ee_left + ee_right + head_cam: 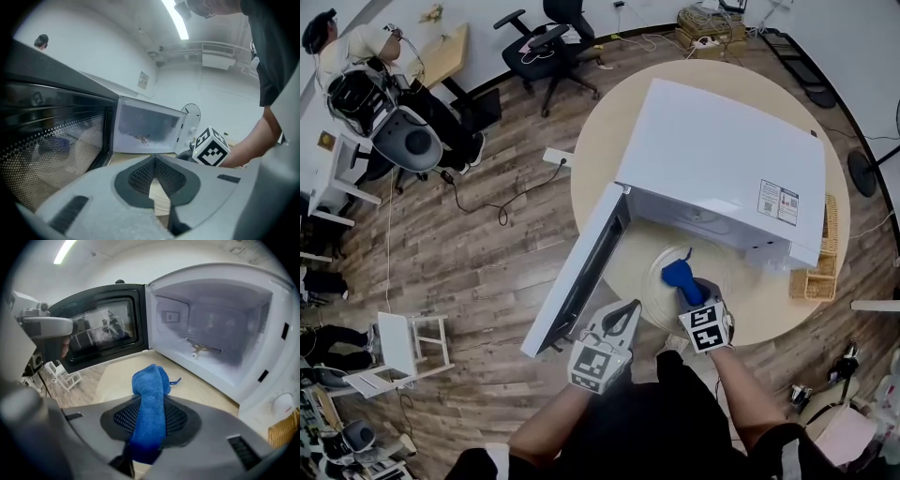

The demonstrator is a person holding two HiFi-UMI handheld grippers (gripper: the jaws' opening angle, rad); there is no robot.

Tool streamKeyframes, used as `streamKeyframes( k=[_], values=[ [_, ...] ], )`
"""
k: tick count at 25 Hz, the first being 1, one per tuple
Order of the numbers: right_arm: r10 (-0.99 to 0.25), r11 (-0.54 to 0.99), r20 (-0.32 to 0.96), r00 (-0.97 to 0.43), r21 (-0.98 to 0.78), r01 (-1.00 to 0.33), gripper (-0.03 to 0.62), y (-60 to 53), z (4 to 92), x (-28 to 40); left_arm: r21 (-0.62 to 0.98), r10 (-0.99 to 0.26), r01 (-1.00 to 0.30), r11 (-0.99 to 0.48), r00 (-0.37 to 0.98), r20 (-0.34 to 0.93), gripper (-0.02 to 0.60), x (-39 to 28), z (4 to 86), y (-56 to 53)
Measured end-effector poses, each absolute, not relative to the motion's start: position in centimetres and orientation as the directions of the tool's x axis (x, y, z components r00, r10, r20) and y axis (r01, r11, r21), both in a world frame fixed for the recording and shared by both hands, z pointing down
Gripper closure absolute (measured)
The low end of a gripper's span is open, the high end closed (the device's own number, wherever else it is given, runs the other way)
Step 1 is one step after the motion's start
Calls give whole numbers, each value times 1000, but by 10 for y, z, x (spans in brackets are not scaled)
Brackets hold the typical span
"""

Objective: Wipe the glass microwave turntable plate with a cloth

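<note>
One cloth (682, 279), clamped in the right gripper (691, 292) fingers, hangs over the plate (652, 281). The left gripper (630, 307) fingers are closed and empty, beside the open door (579, 274) edge.

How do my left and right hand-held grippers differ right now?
The right hand-held gripper clamps the blue cloth; the left hand-held gripper holds nothing. The right one hangs over the glass plate; the left one sits at its edge, by the open door. Both have their jaws closed.

Blue cloth (150, 401), white microwave (722, 155), black dot-meshed door (51, 154), black-and-white square-patterned marker cubes (706, 329), pale beige table (605, 141)
</note>
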State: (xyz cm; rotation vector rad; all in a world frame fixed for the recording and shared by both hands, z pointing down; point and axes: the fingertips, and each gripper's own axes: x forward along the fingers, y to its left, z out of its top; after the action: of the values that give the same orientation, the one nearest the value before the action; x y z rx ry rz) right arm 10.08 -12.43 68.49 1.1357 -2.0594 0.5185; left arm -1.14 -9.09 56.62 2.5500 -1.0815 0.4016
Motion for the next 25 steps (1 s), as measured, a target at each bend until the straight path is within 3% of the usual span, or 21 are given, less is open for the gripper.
streamKeyframes(
  k=[11, 25],
  values=[
    [-432, 657, 784, -447, -66, -751, 482, -63, 697, 39, 207, -635, -742, -637, 658, 405, 575, -22, 572, -83],
    [-460, 632, 791, -403, -27, -774, 482, -66, 703, 53, 201, -613, -721, -663, 677, 408, 575, -10, 577, -79]
  ],
)
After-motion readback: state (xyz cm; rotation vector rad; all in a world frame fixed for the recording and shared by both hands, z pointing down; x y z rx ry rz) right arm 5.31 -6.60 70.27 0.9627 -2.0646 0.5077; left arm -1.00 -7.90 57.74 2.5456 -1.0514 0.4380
